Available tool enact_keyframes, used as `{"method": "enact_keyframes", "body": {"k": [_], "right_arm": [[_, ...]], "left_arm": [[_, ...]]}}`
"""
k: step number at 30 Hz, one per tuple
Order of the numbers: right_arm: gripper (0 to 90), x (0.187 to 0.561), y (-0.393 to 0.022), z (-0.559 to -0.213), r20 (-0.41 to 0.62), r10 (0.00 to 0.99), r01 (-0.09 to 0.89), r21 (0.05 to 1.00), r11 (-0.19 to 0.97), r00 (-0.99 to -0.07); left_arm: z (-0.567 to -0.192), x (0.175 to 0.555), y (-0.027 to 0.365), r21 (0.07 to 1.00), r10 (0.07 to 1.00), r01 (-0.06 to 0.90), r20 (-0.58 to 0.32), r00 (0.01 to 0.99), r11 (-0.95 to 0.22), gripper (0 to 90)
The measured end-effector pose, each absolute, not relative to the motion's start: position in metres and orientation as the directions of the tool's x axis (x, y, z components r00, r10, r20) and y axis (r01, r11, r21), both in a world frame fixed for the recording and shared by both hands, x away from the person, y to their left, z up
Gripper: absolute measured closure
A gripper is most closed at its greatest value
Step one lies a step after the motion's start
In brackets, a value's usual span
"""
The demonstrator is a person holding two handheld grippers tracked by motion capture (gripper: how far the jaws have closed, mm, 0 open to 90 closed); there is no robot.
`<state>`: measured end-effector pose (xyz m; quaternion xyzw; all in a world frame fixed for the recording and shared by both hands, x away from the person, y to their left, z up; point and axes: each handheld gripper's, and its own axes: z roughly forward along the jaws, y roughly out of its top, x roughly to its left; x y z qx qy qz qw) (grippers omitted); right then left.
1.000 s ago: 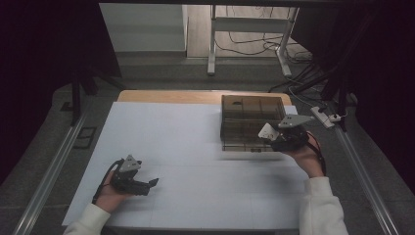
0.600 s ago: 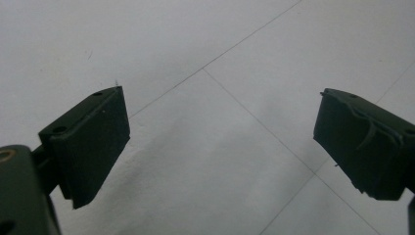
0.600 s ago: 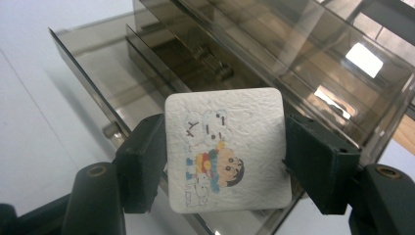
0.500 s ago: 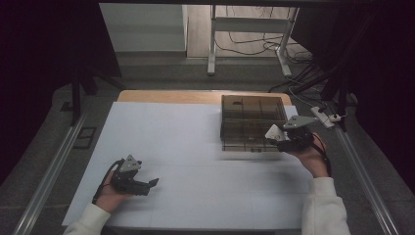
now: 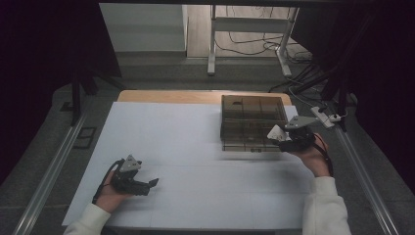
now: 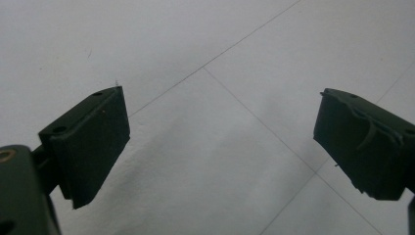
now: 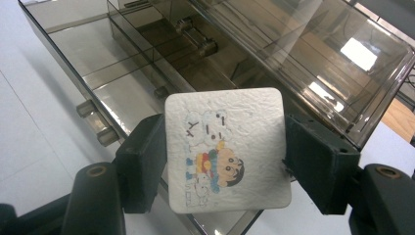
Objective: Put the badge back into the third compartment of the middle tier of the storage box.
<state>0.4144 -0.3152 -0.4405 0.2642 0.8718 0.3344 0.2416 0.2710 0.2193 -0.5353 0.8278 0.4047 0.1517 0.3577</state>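
At the right side of the bench (image 5: 195, 196), the right claw (image 7: 225, 161) is clamped on a white square coaster (image 7: 226, 149) with a cartoon print, one pad on each opposite edge. This edge grip keeps the flat face free, so the coaster can be lowered into a compartment without the pads fouling the dividers. The coaster is held off the bench, just above the near edge of the smoked transparent organizer box (image 7: 274, 54); in the high view the right claw (image 5: 288, 137) sits at the box's (image 5: 252, 120) near right corner. The box is open at the top, with its compartments accessible from above. Which compartment is the target cannot be determined.

The left claw (image 6: 220, 147) is idle, with its jaws standing wide apart and nothing between them. It rests low over the bare white surface near the left front of the bench (image 5: 132, 177), well apart from the box, which keeps it out of the working path.
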Motion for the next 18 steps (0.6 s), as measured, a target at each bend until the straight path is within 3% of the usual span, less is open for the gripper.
{"method": "enact_keyframes", "body": {"k": [11, 18], "right_arm": [[32.8, 0.4158, -0.3123, -0.4454, -0.257, 0.600, 0.294, 0.687, 0.665, -0.758], [25.5, 0.4155, -0.3098, -0.4466, -0.234, 0.603, 0.302, 0.696, 0.652, -0.763]], "left_arm": [[-0.5358, 0.2712, 0.2188, 0.712, 0.777, 0.563, -0.039, 0.628, -0.420, 6.6], [-0.5358, 0.2711, 0.2188, 0.712, 0.776, 0.563, -0.040, 0.629, -0.420, 6.6]]}}
